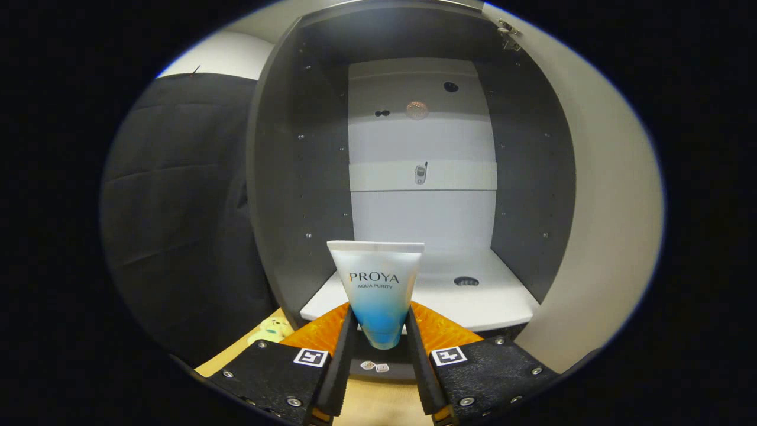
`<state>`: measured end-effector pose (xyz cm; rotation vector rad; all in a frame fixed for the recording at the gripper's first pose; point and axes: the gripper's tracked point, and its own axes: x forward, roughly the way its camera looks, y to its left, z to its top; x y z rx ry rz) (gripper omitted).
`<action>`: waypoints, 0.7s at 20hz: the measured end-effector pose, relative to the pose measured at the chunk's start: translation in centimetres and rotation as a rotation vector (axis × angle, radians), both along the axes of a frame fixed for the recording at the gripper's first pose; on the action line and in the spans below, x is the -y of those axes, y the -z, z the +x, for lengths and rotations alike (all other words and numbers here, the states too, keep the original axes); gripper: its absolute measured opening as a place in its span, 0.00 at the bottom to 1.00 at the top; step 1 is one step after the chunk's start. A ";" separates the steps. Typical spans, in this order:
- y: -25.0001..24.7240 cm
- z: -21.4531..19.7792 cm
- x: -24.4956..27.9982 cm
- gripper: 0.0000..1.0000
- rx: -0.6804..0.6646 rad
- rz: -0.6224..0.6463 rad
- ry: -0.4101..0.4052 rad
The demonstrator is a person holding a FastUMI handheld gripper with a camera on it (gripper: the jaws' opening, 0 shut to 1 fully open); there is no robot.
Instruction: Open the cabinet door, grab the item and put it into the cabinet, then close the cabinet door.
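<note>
A white-to-blue cosmetic tube [378, 290] stands upright between my fingers, crimped end up, and my gripper [380, 331] is shut on its lower blue part. Just beyond it the dark cabinet [295, 177] is wide open, with its door [597, 195] swung out to the right of the opening. The tube sits in front of the cabinet's white bottom shelf [491, 302], near the shelf's front edge. The inside has a white back panel [423, 142] with a small fitting at mid height, and nothing lies on the shelf.
Black cloth [177, 225] hangs left of the cabinet. A light wooden tabletop [378, 408] lies below my fingers, with a small pale yellow item [273, 327] near the cabinet's left corner. A round dark hole [466, 281] marks the shelf to the right of the tube.
</note>
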<state>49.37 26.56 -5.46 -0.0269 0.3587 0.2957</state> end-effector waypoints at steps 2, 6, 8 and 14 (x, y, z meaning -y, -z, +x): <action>0.0 2.1 -0.3 0.49 -0.017 -0.003 0.001; 0.7 5.9 -1.0 0.49 -0.041 -0.038 0.002; 1.7 7.4 -1.3 0.49 -0.062 -0.053 0.006; 4.6 9.0 -1.0 0.50 -0.126 -0.093 0.027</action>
